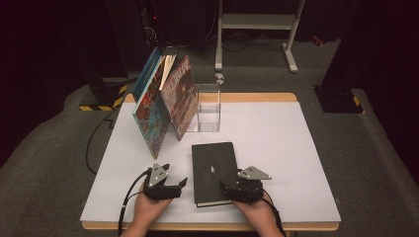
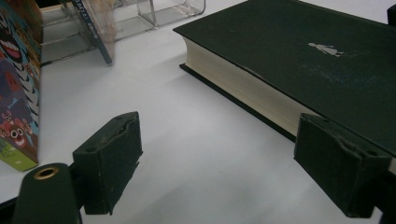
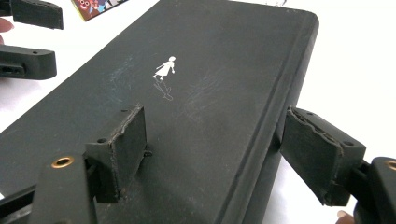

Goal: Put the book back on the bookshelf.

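The black book (image 1: 214, 172) lies flat on the white table (image 1: 296, 148), near the front edge, its long axis running away from the person and its spine on the right. The right gripper (image 3: 212, 154) is nearer: its jaws stand apart, one over the cover and one just beyond the spine, though whether a pad already touches the book is hard to tell. The left gripper (image 1: 174, 186) rests just left of the book's page edge, jaws apart and empty. Farther back, picture books (image 1: 163, 101) lean against a clear holder (image 1: 207, 106).
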`<state>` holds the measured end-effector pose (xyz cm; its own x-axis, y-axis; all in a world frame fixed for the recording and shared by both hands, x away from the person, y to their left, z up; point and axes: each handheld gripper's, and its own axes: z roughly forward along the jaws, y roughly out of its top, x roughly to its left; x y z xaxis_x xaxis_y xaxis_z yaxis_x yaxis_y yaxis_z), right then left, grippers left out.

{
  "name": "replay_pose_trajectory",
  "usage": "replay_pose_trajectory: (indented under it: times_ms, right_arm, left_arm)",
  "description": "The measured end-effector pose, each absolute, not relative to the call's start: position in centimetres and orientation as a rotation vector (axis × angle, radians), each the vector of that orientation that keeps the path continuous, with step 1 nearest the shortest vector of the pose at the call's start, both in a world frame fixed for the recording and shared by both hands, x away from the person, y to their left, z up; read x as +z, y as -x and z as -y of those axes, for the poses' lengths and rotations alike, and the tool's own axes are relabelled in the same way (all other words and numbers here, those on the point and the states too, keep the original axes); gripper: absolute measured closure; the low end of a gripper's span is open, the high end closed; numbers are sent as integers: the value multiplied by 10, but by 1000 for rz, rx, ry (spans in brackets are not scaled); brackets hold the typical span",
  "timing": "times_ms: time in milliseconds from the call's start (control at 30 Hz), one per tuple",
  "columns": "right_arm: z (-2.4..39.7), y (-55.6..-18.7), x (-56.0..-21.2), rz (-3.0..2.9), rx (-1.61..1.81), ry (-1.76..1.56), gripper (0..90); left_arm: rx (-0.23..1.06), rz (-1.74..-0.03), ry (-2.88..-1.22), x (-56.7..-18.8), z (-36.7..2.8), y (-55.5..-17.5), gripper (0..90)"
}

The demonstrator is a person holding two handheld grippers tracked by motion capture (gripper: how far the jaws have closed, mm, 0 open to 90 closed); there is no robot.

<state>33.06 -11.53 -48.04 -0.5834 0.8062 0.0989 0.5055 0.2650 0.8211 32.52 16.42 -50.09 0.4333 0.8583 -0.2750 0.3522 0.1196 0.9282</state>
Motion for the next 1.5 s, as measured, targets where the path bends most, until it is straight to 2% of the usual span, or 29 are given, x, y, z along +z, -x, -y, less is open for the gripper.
replay_pose_trajectory:
  times_ms: [433, 500, 800, 933, 1267, 1500]
  right_arm:
    - [104, -337, -480, -2210, 1224, -1173, 227]
    - [109, -337, -478, -2198, 1230, -1150, 363]
    - [149, -334, -480, -2092, 1136, -1224, 444]
    - [149, -331, -486, -2129, 1062, -1170, 462]
    - [144, -327, -487, -2177, 1083, -1155, 656]
    - [130, -321, -486, -2199, 1089, -1119, 678]
  left_arm:
    - [520, -1133, -1459, -501, -165, -325, 150]
    - [519, -1134, -1451, -500, -165, -324, 150]
    - [515, -1131, -1444, -500, -165, -324, 150]
    - [520, -1124, -1450, -500, -165, -323, 150]
    - [513, -1136, -1433, -500, -165, -323, 149]
    - [514, -1151, -1411, -499, -168, -324, 149]
